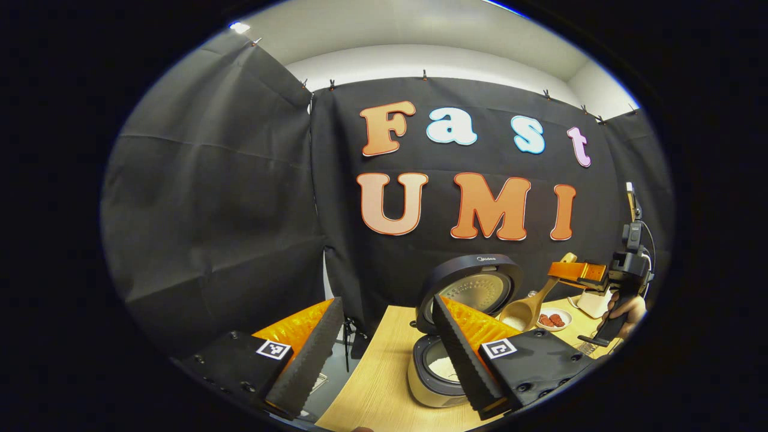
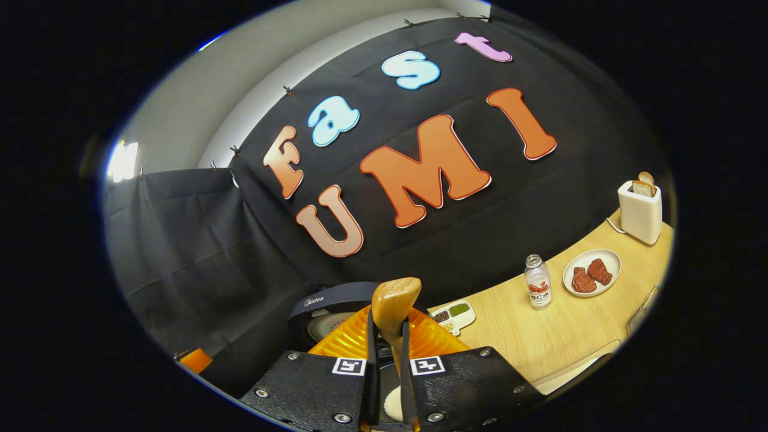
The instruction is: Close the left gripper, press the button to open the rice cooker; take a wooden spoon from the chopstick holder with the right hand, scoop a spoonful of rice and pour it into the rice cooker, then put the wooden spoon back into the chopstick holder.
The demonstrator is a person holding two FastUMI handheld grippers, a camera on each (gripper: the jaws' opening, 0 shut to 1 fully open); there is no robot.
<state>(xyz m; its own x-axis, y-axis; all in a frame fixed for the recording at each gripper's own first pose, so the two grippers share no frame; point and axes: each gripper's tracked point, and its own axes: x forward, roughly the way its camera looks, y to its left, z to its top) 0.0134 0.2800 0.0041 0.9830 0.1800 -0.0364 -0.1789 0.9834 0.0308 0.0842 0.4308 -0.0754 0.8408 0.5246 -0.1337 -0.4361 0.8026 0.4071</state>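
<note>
A rice cooker (image 1: 441,366) stands open on a light wooden surface (image 1: 378,384), its round lid (image 1: 471,288) tipped up and back toward the black cloth wall. White rice (image 1: 443,366) lies in the bottom of its inner pot.

In the left gripper view, a wooden spoon (image 1: 527,311) hangs tilted above and just right of the cooker, bowl down and toward the pot, with white rice in the bowl. Its handle runs up and right into the right gripper (image 1: 579,273), which a hand (image 1: 627,309) holds at the right edge of the picture.

In the right gripper view, the right gripper (image 2: 387,366) has its jaws pinching the spoon's handle (image 2: 393,309) from both sides, the handle end standing up between them. Below the jaws, part of the cooker's lid (image 2: 327,303) and a patch of white rice (image 2: 393,403) are visible.

The left gripper (image 1: 384,354) sits near the camera with its jaws spread wide and nothing between them; its right finger lies in front of the cooker.

Farther right on the surface are a small tray of grains (image 2: 454,315), a bottle (image 2: 537,281), a white plate of red-brown food (image 2: 592,272), and a white toaster (image 2: 641,207) with bread in it at the far right.
</note>
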